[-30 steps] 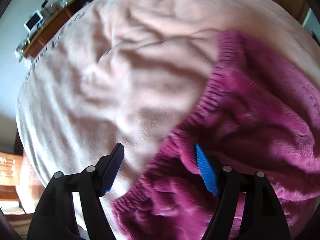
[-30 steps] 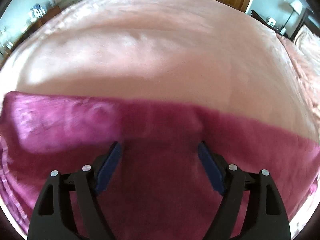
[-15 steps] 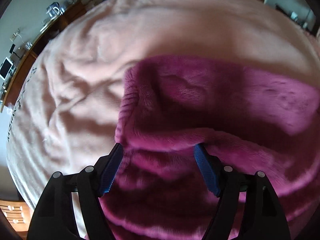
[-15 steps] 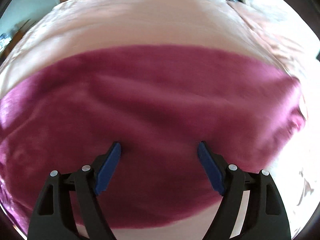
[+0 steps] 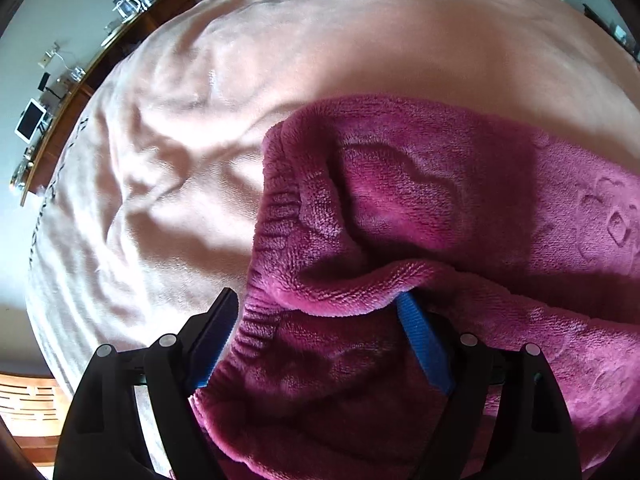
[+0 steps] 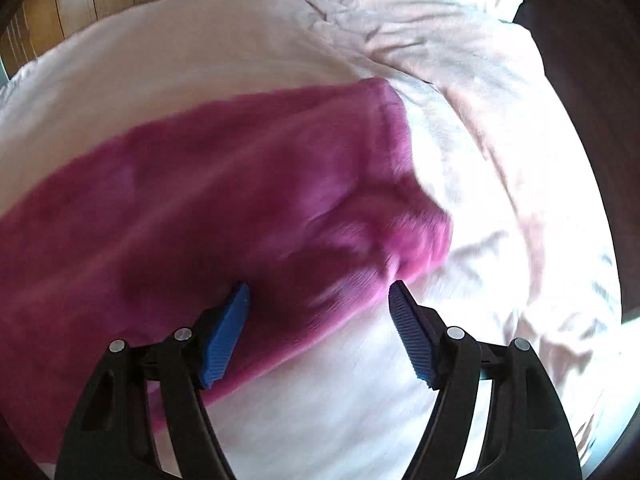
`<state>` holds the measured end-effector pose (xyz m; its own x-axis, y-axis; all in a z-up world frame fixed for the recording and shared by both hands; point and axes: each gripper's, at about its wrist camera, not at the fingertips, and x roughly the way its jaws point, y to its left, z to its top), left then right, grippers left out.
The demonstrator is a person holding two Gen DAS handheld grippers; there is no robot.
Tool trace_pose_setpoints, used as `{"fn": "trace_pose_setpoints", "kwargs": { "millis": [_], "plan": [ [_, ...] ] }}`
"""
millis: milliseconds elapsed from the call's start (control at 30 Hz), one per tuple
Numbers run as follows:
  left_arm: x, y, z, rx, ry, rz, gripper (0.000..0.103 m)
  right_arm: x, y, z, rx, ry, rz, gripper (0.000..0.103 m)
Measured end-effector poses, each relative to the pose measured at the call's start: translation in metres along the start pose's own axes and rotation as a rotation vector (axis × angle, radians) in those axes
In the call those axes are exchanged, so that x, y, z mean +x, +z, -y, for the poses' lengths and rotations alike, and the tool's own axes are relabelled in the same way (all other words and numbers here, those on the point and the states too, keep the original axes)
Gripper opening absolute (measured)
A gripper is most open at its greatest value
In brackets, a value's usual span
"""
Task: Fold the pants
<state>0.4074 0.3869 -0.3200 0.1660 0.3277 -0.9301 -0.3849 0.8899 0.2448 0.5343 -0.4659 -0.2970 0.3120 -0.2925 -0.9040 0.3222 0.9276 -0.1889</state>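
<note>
On a pink bedspread (image 5: 168, 184), magenta fleece pants (image 5: 440, 208) lie rumpled — both the left gripper (image 5: 316, 336) and right gripper (image 6: 318, 312) gape wide, holding nothing — best pinch waistband (image 5: 276, 216) and hem squarely.

1. My left wrist view looks down from close above the pants (image 5: 420, 240) at their ribbed end, facing the bed's (image 5: 180, 160) dresser-side edge.
2. My right wrist view, equally close, faces the pillow-end corner.
3. Both share the pants (image 6: 200, 200) and bed (image 6: 500, 160).
</note>
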Motion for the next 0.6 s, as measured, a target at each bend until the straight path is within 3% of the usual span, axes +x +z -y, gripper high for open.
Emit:
{"fn": "trace_pose_setpoints", "kwargs": {
  "millis": [133, 300, 433, 600],
  "plan": [
    [-0.007, -0.005, 0.018, 0.008, 0.042, -0.005, 0.082, 0.033, 0.013, 0.04, 0.051, -0.022, -0.049, 0.073],
    [-0.009, -0.006, 0.019, -0.042, 0.06, -0.029, 0.082, 0.042, 0.009, 0.079, 0.079, -0.009, -0.092, 0.073],
    [-0.024, 0.003, 0.013, -0.08, 0.026, -0.006, 0.082, 0.033, 0.021, 0.097, 0.113, 0.0, -0.108, 0.073],
    [-0.056, 0.02, 0.025, -0.055, -0.037, 0.05, 0.082, 0.007, 0.064, 0.101, 0.1, 0.007, -0.042, 0.073]
  ]
}}
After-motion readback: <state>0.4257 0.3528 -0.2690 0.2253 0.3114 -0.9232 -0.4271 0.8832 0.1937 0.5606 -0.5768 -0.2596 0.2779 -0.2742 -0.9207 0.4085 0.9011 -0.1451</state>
